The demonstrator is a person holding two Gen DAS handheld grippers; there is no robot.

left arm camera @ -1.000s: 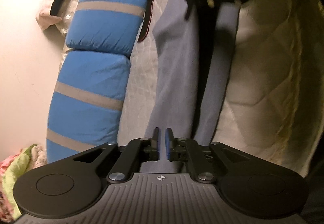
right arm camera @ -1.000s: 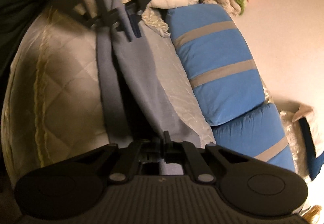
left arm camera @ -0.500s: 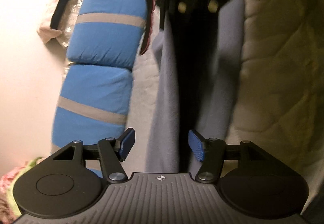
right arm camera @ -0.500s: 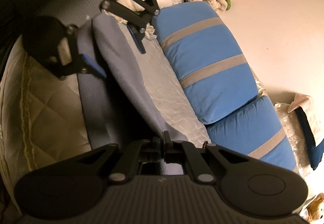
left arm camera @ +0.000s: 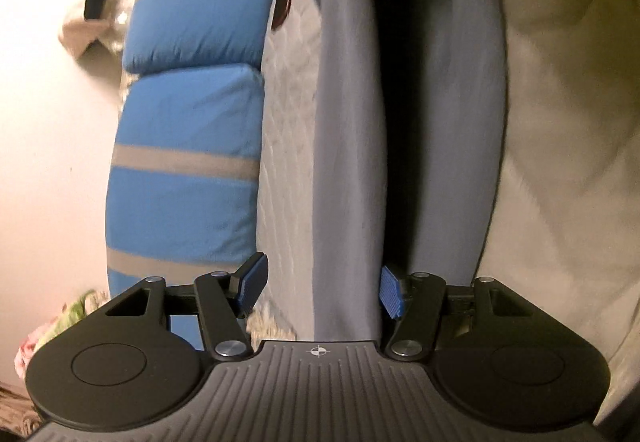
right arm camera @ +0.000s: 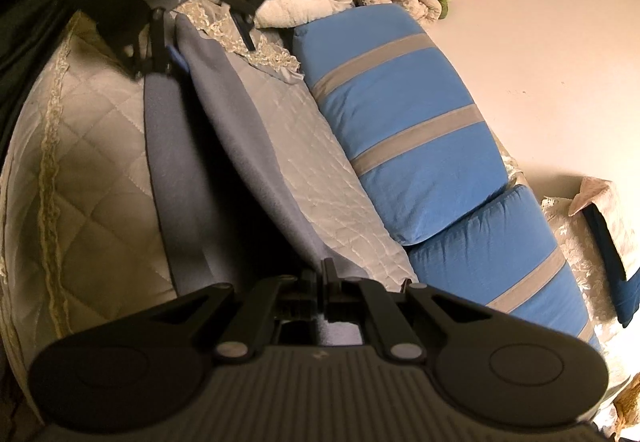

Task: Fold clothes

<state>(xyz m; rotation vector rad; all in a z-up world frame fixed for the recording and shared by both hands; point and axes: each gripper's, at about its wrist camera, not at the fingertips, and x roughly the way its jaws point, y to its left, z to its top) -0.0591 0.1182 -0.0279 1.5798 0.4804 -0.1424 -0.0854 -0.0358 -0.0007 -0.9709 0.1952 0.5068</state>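
The long grey-blue fleece garment [right arm camera: 224, 130], stretched toward twelve o'clock, is only half folded: its near end is pinched by the right gripper [right arm camera: 323, 284], none by the wide-spread left gripper [left arm camera: 320, 288].

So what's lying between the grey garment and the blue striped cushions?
A strip of pale quilted cover, nothing on it. It runs alongside the grey garment up to the blue striped cushions; the right wrist view shows it best.
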